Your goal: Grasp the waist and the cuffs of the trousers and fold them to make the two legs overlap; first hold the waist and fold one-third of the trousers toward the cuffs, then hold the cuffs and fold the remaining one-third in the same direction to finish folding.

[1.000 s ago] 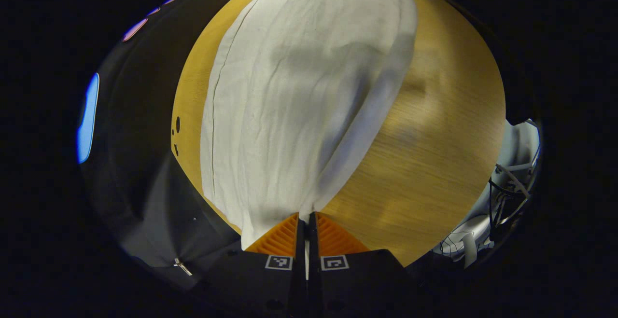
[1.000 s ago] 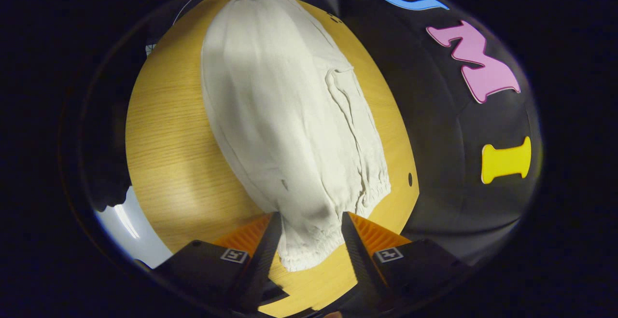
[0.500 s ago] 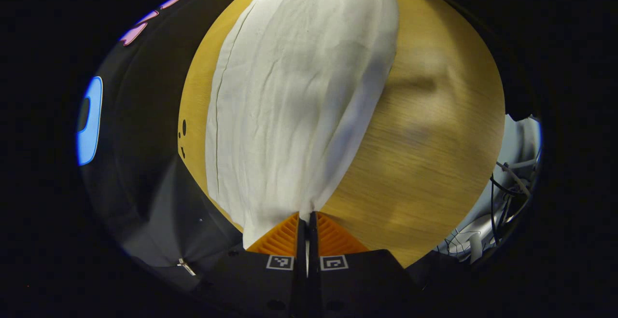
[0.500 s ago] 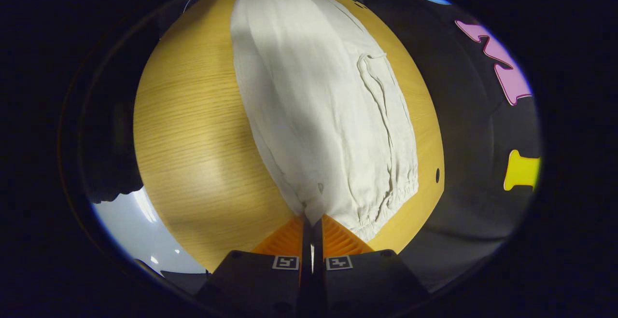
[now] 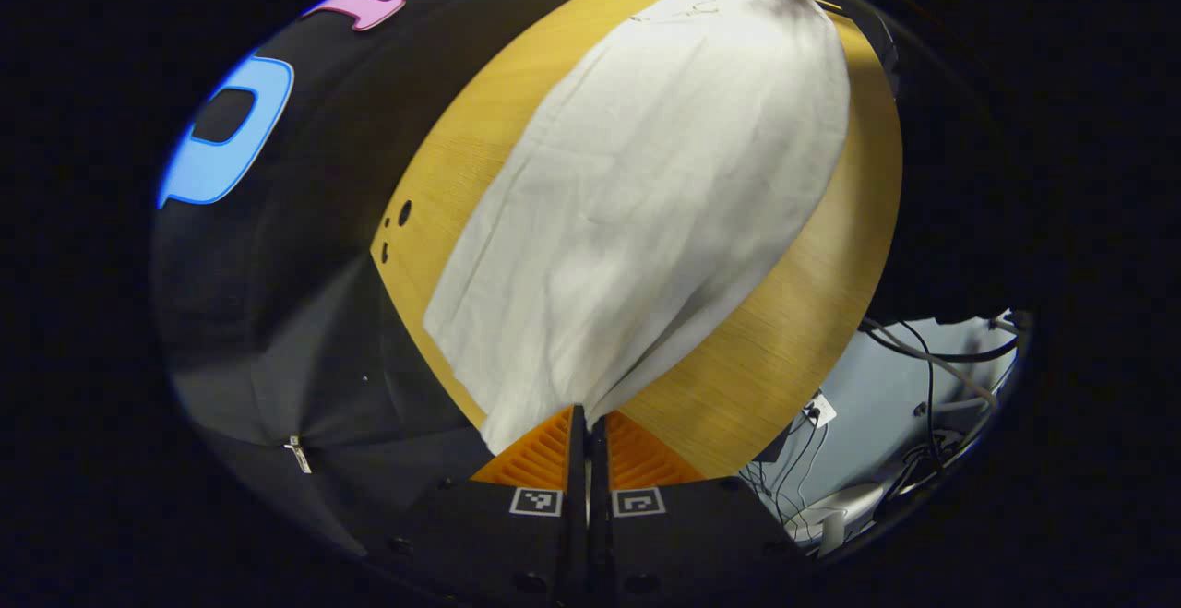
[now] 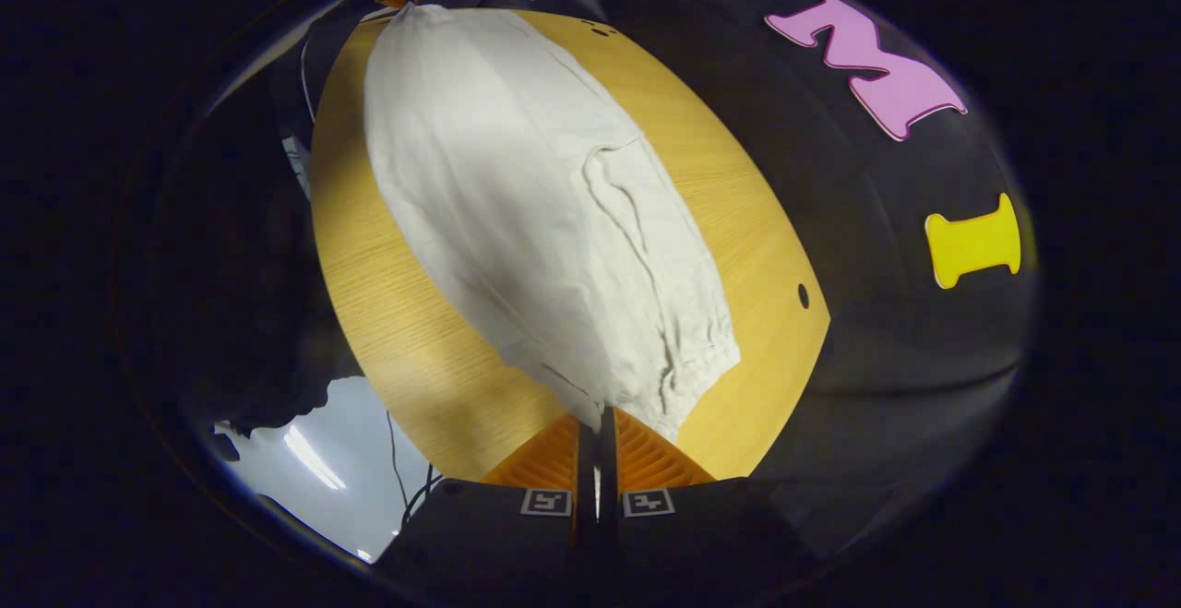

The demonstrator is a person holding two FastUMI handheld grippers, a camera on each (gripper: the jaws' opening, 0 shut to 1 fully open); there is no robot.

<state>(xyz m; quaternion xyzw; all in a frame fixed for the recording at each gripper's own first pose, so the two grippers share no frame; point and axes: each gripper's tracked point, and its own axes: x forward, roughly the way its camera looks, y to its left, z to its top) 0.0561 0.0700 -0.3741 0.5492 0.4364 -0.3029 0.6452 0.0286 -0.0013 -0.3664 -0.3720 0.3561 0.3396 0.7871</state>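
Both grippers now have cloth pinched between closed fingers: a second ago the right gripper [image 6: 596,416] stood open astride the elastic waist [image 6: 703,370] of the trousers [image 6: 535,220], and half a second ago it clamped shut on that corner, while the left gripper [image 5: 587,414] has held the cuff end [image 5: 517,405] closed all along. Since then both views have tilted and the table [image 5: 812,285] has drawn away below us — more of the booth wall and the cables [image 5: 923,359] beyond the table edge come into sight — so we judge that both ends are being lifted. The trousers stretch along the wooden table between the two grippers, sagging slightly near each grip, with the drawstring [image 6: 627,211] lying on top. We take this as the start of the lengthwise fold that lays one leg over the other — the thirds come afterwards. The cloth looks light and limp, so it should follow without slipping if both grips stay firm.
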